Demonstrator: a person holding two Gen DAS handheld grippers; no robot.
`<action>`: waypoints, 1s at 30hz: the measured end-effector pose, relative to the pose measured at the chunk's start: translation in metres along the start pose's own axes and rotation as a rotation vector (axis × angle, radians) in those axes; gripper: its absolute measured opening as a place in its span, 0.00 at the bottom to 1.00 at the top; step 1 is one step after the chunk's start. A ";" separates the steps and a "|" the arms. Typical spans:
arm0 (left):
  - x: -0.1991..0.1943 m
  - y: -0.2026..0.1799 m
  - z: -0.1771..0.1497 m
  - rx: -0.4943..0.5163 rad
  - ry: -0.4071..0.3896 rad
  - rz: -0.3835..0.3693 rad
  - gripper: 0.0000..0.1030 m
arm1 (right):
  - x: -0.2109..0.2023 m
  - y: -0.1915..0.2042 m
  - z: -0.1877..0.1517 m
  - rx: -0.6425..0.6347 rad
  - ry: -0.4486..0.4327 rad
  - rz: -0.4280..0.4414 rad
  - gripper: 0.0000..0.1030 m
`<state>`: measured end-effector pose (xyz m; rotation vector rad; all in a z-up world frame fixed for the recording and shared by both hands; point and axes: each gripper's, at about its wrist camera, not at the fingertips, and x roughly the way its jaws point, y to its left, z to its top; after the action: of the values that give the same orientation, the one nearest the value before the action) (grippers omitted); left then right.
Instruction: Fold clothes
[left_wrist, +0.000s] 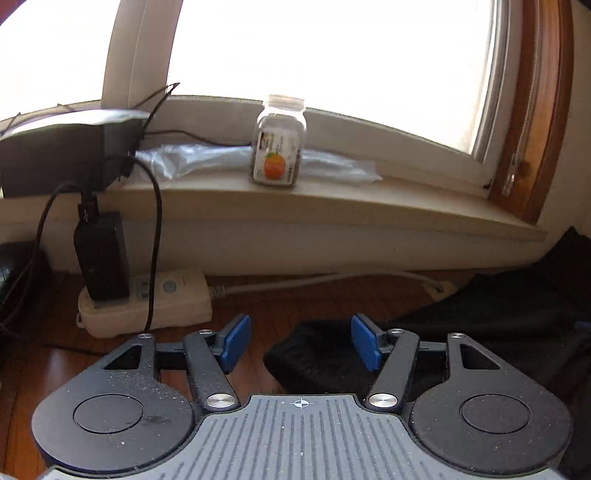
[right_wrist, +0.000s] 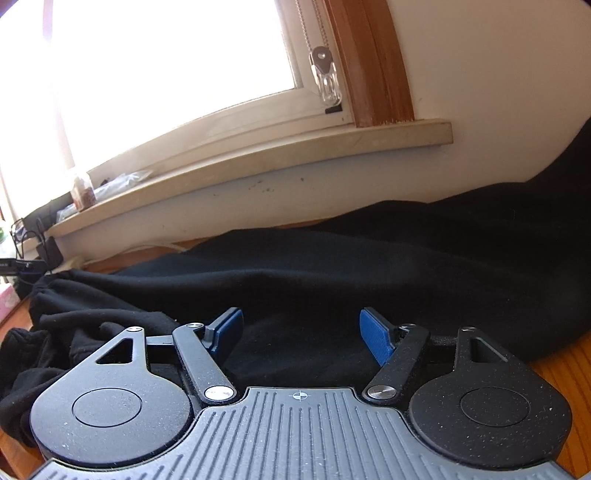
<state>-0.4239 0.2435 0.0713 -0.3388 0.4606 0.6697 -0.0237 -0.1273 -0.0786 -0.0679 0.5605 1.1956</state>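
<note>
Wooden floor (left_wrist: 258, 302) under a windowsill (left_wrist: 332, 199) holds black clothing (right_wrist: 369, 266); both claws released.

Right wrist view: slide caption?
Open right hand-held gripper low over a black garment spread on a wooden table below a windowsill.

Black garment (right_wrist: 369, 266): matt, fuzzy fleece-type cloth. Counter (left_wrist: 251, 302): glossy reddish wood. Fingers (left_wrist: 236, 341): ribbed blue rubbery pads, matt black plastic links w/ shiny metal pins. Jar (left_wrist: 279, 142): clear, paper label.

Each gripper (left_wrist: 301, 343) (right_wrist: 301, 334) had black linkage arms, silver screws, blue pads (left_wrist: 234, 341) and a grey ribbed base.
</note>
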 end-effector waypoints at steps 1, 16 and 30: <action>-0.004 -0.004 0.003 0.006 -0.019 -0.007 0.64 | 0.000 0.000 0.000 0.000 0.000 0.001 0.68; 0.137 -0.142 0.051 0.235 0.209 -0.219 0.64 | -0.002 -0.005 -0.001 0.017 -0.013 0.031 0.68; 0.182 -0.185 0.036 0.432 0.305 -0.240 0.02 | -0.009 -0.013 -0.002 0.056 -0.051 0.081 0.68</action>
<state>-0.1656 0.2170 0.0368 -0.0817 0.8243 0.2717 -0.0154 -0.1403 -0.0797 0.0327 0.5561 1.2562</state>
